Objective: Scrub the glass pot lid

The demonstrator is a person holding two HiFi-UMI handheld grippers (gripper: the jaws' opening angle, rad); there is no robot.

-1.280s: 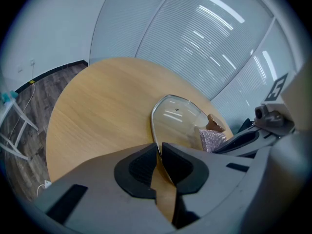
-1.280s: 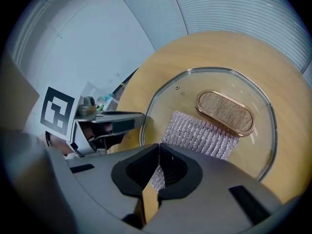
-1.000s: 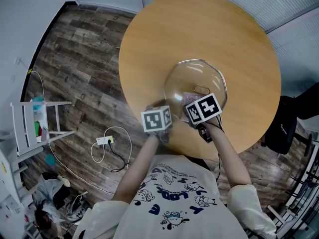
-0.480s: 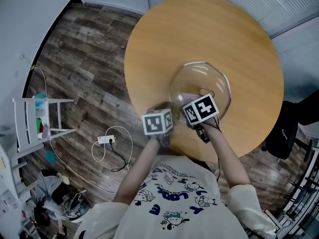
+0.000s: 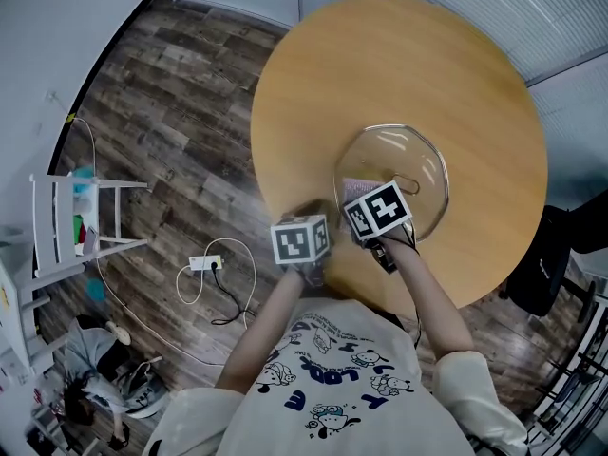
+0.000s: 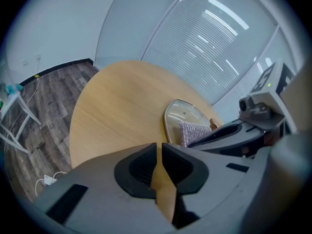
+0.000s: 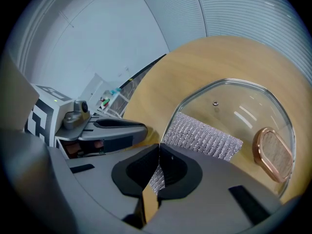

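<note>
Dragged the silvery scrub cloth (image 7: 202,135) leftward over the glass pot lid (image 7: 234,108) within the last second, from nearer the handle (image 7: 273,154) out to the near-left rim, and left it lapping just over that edge onto the counter (image 5: 380,65). Read as one scrubbing stroke finished, or nearly so. Probably called for a return pass toward the handle, with most of the glass beyond not under the cloth.

Kept the right claw (image 7: 158,155) clamped tight on the cloth's near edge, mesh pinched between the pads and the rest spread flat on the glass. Held the left claw (image 6: 159,152) low over the counter's near edge, just beside the right one, pressed all but together with only a thin slit showing wood and nothing caught in it. Gave the lid no bracing.

Left the lid much where it had been, flat on the near half of the counter, handle side up. Looked clear and fairly clean:
- a rounded outline with a metal rim
- bright streaks of reflected light
- a small vent stud (image 7: 215,103) away from the handle
- an oval copper-coloured handle with a woven-looking face

Showed no suds, water or grime that could be made out.
</note>
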